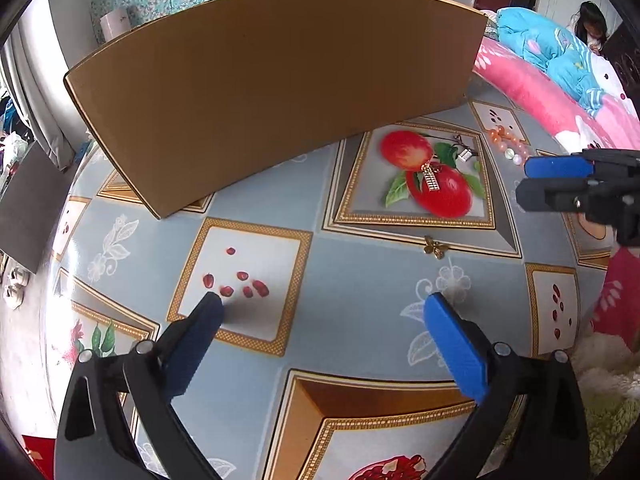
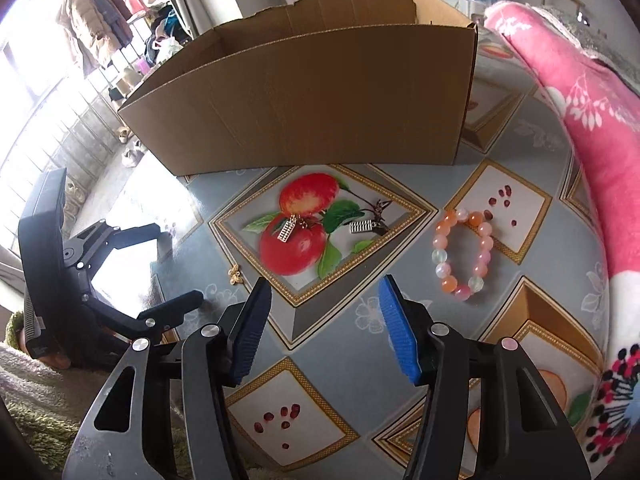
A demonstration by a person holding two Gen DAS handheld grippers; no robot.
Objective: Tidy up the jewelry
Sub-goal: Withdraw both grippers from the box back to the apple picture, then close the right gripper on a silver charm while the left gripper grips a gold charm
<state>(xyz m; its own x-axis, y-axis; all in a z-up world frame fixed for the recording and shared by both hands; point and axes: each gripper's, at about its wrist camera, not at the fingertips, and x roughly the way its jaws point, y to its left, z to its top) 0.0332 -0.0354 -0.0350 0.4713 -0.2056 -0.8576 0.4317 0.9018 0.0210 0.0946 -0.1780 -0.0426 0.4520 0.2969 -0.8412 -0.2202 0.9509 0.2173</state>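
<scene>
On the fruit-print tablecloth lie a pink and orange bead bracelet (image 2: 464,254), a gold abacus charm (image 2: 289,231), a silver abacus charm (image 2: 361,227) and a small gold butterfly (image 2: 235,273). An open cardboard box (image 2: 304,120) stands behind them. In the left wrist view the gold charm (image 1: 431,178), silver charm (image 1: 464,155), butterfly (image 1: 435,247), bracelet (image 1: 506,142) and box (image 1: 276,92) show too. My left gripper (image 1: 322,306) is open and empty above the cloth. My right gripper (image 2: 326,294) is open and empty, short of the charms; it also shows in the left wrist view (image 1: 528,182).
A pink floral blanket (image 2: 592,128) borders the table on the right. Green shaggy fabric (image 2: 36,412) lies at the near left edge. A clothes rack (image 2: 100,20) stands far left, beyond the table. A person (image 1: 592,26) sits in the far background.
</scene>
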